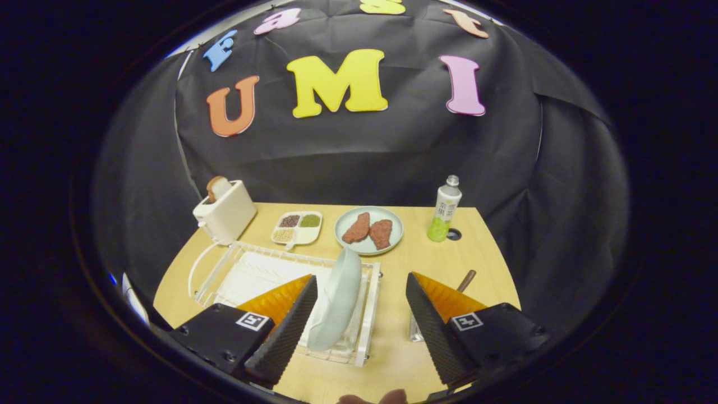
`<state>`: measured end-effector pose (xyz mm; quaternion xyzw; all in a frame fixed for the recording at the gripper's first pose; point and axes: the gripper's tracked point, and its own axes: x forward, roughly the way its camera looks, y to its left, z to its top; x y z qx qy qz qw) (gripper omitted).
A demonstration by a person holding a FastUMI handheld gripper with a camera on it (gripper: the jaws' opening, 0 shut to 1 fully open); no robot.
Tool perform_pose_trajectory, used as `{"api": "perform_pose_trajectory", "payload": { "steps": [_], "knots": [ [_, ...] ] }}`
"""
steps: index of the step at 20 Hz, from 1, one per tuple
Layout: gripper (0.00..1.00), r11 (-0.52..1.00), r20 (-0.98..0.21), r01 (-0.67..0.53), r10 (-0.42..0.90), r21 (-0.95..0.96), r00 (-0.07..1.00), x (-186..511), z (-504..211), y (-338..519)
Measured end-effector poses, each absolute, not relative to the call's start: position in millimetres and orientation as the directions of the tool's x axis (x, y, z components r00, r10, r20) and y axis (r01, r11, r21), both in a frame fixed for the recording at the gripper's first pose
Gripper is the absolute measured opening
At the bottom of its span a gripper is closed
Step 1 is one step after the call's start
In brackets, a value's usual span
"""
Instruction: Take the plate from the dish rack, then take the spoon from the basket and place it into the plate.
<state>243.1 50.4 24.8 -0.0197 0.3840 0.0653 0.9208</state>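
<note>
In the gripper view, the hand-held gripper (362, 314) was held above the near part of a pale wooden surface (392, 359), its two fingers spread wide apart and pressing on nothing. A pale green plate (336, 306) was seen standing on edge in a clear dish rack (367, 314), at the rack's right end, just beside the left finger and in the gap between the two fingers, nearer the left one. Whether the left finger touched the plate's rim could not be told. The rack's white lining (252, 278) was visible to the left of the plate, beyond the left finger.

Behind the right finger, a brown handle (466, 279), taken to be the spoon's, was seen sticking up and tilted to the right; the basket it stood in was largely hidden by that finger, with only a clear edge (414, 332) showing at its base.

Farther back on the surface, a second plate (392, 238) carrying two reddish-brown pieces of meat (368, 230) was set beyond the rack. To its left a small divided dish (297, 227) of grains was placed, and further left a white toaster (227, 213) with a slice of bread (216, 188) standing in it. To the right of the meat plate a green-and-white bottle (445, 210) stood upright, with a round hole (454, 234) in the surface just beside it.
</note>
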Motion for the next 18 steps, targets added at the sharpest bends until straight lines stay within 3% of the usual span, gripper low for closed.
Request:
{"api": "perform_pose_trajectory", "payload": {
  "steps": [3, 11, 18],
  "knots": [
    [1.00, 0.989, -0.779, -0.141, 0.115, 0.034, 0.616, 256.4, 4.6, 63.5],
    [1.00, 0.995, -0.889, -0.024, 0.093, 0.092, 0.448, 269.9, -54.3, 86.0],
    [0.57, 0.998, -0.912, 0.012, 0.048, 0.058, 0.407, 272.4, -64.9, 84.1]
  ]
}}
